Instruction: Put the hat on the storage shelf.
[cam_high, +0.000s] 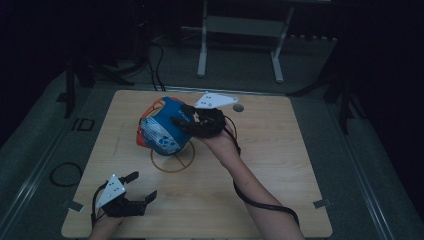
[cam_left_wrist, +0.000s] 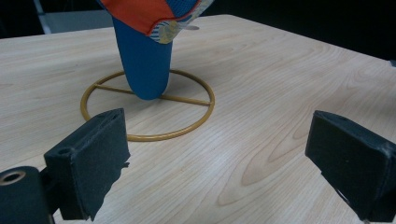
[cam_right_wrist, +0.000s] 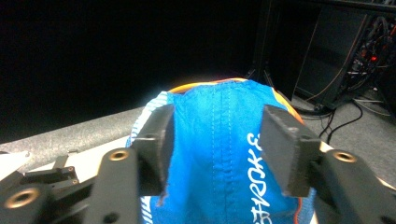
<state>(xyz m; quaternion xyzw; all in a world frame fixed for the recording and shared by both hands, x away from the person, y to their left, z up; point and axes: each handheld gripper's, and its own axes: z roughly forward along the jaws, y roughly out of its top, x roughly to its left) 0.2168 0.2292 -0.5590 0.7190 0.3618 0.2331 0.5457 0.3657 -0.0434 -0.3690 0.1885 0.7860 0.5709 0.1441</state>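
Two black hand-held grippers, each with a pale three-cornered plate on top

The left gripper (cam_high: 142, 186) has a black body, and its grey three-cornered plate (cam_high: 110, 190) is dotted with small dark holes; in its own view the fingers (cam_left_wrist: 88, 168) are blocky black pads with a rough, grainy face, one frayed at its lower edge, beside a brass-ringed screw hole. The right gripper (cam_high: 184, 117) is black too, with a whiter plate (cam_high: 214, 100) and a black cable (cam_high: 260, 202) trailing along the bare forearm, which wears no sleeve. Its fingers (cam_right_wrist: 286, 148) are flat black pads on black arms set with brass-coloured screw eyelets.
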